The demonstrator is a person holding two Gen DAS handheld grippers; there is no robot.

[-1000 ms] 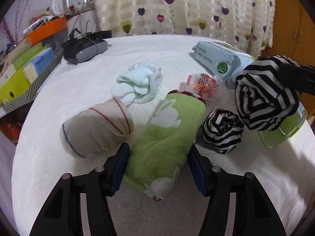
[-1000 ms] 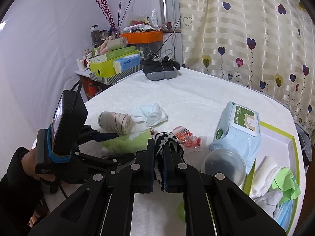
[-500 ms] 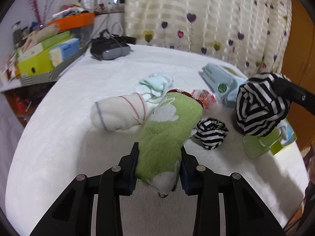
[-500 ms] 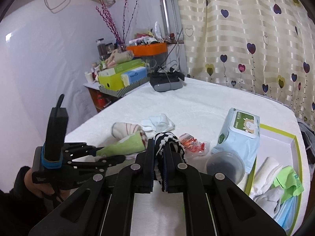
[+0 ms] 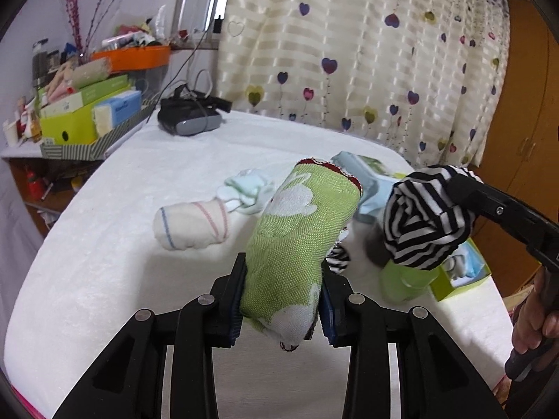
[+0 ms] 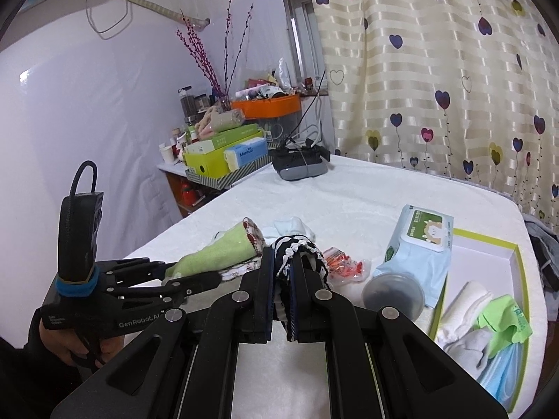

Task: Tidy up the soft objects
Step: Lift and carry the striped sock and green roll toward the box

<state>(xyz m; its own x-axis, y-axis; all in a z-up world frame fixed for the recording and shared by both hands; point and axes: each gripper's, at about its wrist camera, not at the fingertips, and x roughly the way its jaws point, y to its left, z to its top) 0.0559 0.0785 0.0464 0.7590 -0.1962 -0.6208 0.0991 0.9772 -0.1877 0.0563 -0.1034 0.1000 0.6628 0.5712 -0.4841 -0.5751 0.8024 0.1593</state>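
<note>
Left gripper clamping green towel roll — clear above bed

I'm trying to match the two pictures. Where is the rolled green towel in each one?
Left wrist view: the green towel fills the lower middle, clamped between the left tongs.
Right wrist view: the same towel is left of centre, sticking out of the left tongs, above the bed.
Shared landmark: the pale blue wipes pack, beyond the towel in both.
</note>
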